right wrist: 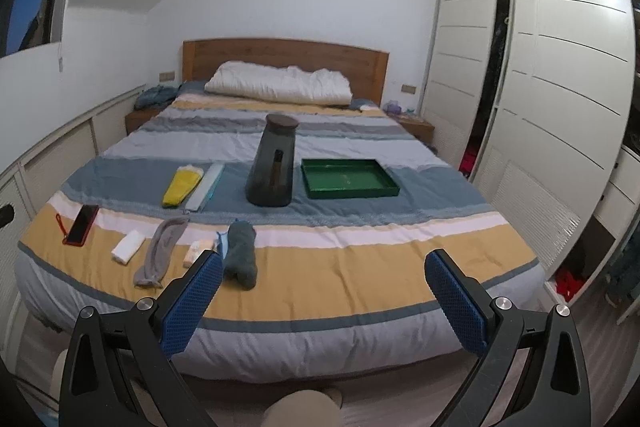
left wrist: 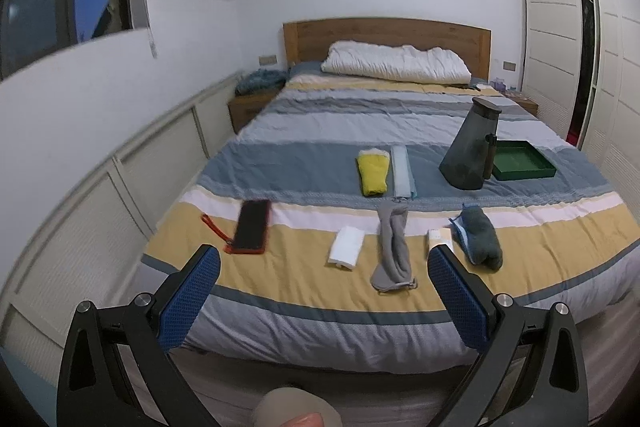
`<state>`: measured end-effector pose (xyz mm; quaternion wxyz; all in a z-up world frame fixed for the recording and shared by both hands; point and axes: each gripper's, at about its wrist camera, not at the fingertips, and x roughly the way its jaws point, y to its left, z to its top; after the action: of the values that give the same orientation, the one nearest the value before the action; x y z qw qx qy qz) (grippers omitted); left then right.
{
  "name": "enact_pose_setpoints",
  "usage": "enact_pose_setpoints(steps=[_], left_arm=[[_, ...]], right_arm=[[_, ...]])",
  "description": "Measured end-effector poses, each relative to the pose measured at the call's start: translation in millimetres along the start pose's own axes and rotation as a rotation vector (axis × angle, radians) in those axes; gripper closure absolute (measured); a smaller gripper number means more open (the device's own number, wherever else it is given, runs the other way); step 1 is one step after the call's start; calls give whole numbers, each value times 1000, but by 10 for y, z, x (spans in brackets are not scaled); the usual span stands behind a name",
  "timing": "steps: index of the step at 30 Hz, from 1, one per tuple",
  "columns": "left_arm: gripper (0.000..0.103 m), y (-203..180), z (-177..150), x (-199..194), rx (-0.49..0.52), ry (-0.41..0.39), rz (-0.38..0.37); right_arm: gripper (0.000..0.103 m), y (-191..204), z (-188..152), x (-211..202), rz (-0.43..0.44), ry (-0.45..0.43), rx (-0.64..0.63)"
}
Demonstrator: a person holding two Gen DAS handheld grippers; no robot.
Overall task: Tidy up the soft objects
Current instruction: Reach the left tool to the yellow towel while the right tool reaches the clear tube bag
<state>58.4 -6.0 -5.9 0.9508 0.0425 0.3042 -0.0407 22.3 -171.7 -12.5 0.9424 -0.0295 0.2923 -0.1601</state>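
Left wrist view shows the left claw spread wide and empty short of the bed, the grey sock just ahead between its fingers, so a straight, low reach looks best.

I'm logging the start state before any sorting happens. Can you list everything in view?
Striped quilt: 1, blue, yellow, grey, covers bed.
White pillow: 1, by headboard.
Green rectangular tray: 1, mid-bed, right.
Dark grey lidded jug: 1, left of tray.
Yellow folded cloth: 1, mid-bed.
Pale blue flat strip: 1, beside yellow cloth.
Red-cased phone: 1, near left edge.
White folded cloth: 1, front row.
Grey sock: 1, front row.
Dark teal rolled cloth: 1, front row.
Left gripper: open.
Right gripper: open.
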Motion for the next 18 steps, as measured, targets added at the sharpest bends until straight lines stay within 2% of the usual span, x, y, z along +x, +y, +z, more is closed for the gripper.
enact_pose_setpoints(steps=[3, 8, 14, 18], left_arm=[[1, 57, 137, 269, -28, 39, -33], [1, -8, 449, 867, 6, 76, -37], [1, -253, 904, 1963, 42, 184, -112], [1, -481, 1056, 2745, 85, 243, -117]], right_arm=[[0, 174, 126, 270, 34, 41, -20], [0, 464, 391, 942, 94, 122, -27], [0, 858, 821, 2017, 168, 214, -48], [0, 1141, 1006, 2718, 178, 249, -78]])
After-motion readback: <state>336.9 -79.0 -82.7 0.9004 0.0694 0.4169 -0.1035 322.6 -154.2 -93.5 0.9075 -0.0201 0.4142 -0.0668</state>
